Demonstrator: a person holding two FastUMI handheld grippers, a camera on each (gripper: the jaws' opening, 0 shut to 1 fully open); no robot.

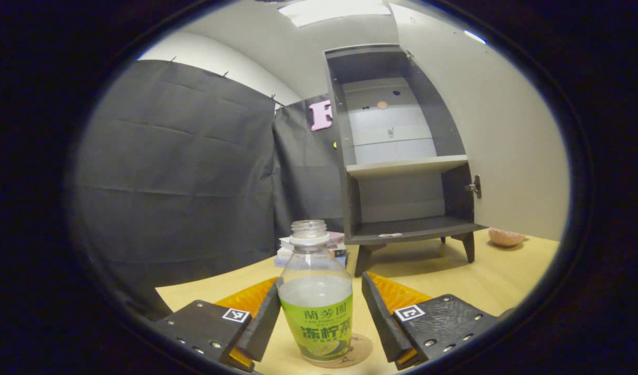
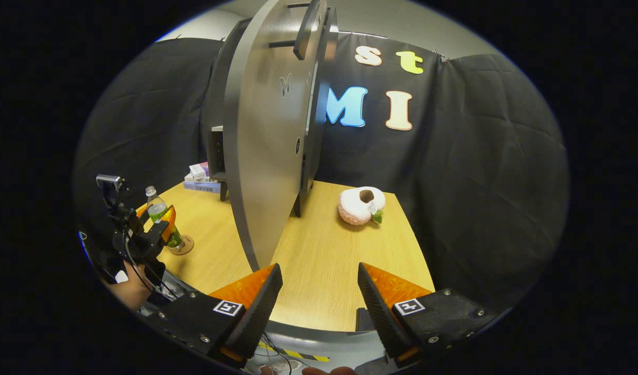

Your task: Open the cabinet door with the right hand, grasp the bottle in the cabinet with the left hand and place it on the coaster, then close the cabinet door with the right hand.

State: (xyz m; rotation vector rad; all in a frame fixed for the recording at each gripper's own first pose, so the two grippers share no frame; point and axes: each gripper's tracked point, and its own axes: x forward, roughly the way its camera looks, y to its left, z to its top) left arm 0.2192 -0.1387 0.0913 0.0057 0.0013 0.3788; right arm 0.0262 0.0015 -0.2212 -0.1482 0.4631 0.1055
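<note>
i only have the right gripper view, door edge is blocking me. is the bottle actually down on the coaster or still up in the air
Observer: In the left gripper view the bottle stands upright with its base on the coaster.
Operator: is the left gripper still clamped on it
Observer: No. The left gripper has its fingers either side of the bottle, with a gap showing on each side.
Operator: anything else left inside the cabinet
Observer: The cabinet shelves look bare apart from a small pale item on the bottom shelf; I cannot tell what it is.
Operator: door fully open?
Observer: Yes, the cabinet door is swung wide to the right of the opening.
</note>
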